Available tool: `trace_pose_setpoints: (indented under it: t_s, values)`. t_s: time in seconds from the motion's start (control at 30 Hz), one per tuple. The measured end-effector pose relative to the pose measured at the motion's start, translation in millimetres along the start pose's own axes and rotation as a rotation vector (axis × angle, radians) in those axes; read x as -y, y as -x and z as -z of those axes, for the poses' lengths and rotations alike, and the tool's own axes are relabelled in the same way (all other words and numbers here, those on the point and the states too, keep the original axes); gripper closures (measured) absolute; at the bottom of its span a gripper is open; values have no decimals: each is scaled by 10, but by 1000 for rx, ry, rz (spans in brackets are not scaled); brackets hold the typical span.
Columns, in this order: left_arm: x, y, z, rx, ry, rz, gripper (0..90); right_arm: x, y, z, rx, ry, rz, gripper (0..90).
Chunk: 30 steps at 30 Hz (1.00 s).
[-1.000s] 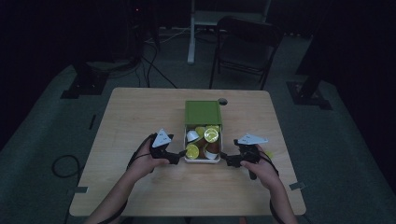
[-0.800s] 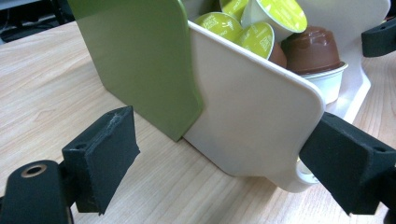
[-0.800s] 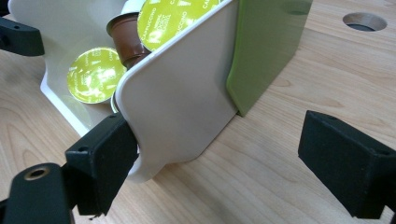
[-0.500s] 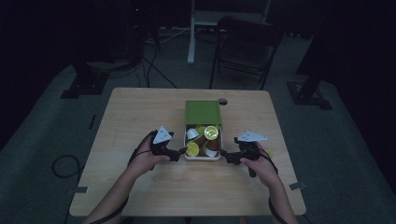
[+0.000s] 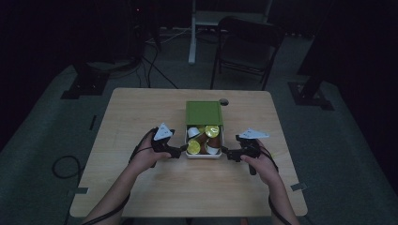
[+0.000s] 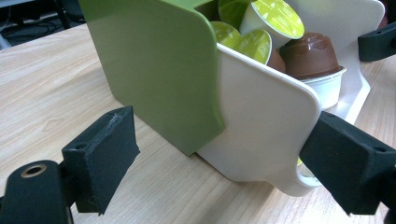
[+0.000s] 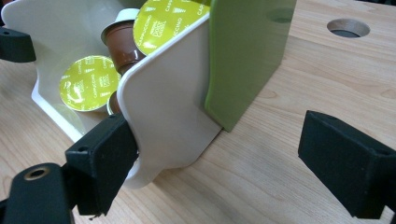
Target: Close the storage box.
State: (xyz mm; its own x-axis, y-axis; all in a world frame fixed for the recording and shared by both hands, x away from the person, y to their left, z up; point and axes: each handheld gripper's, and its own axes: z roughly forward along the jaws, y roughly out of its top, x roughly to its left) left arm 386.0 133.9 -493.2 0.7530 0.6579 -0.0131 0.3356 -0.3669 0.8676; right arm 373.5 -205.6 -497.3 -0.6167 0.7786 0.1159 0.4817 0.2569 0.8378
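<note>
The yellow-green foil lid (image 7: 89, 82) of a coffee capsule at the left of the right gripper view reads "CAPPUCCINO"; the bigger lid (image 7: 166, 21) at the top carries the same word.

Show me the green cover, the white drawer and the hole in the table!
Green cover (image 5: 203, 112), high view, its top.
White drawer (image 6: 261, 126), left gripper view, its side wall.
Hole (image 7: 348, 28), right gripper view, its opening.

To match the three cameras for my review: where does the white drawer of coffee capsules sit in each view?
High view: white drawer at table centre, slid out of the green sleeve toward the person.
Left gripper view: white drawer right of centre.
Right gripper view: white drawer left of centre.
Shared landmark: the green sleeve.
</note>
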Motion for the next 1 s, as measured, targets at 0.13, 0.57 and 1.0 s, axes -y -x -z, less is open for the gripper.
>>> trace_pose_setpoints:
  t_s: [0.13, 0.57, 1.0]
  values:
    - [-25, -15, -13, -12, -6, -10, 125, -11, 12, -16, 5, 1, -6, 118]
    - [-34, -79, -62, -18, 5, 13, 125, -48, 53, -75, 20, 11, -13, 118]
    - [-78, -122, -113, -35, -1, 13, 123, -76, 102, -136, 35, 22, -39, 118]
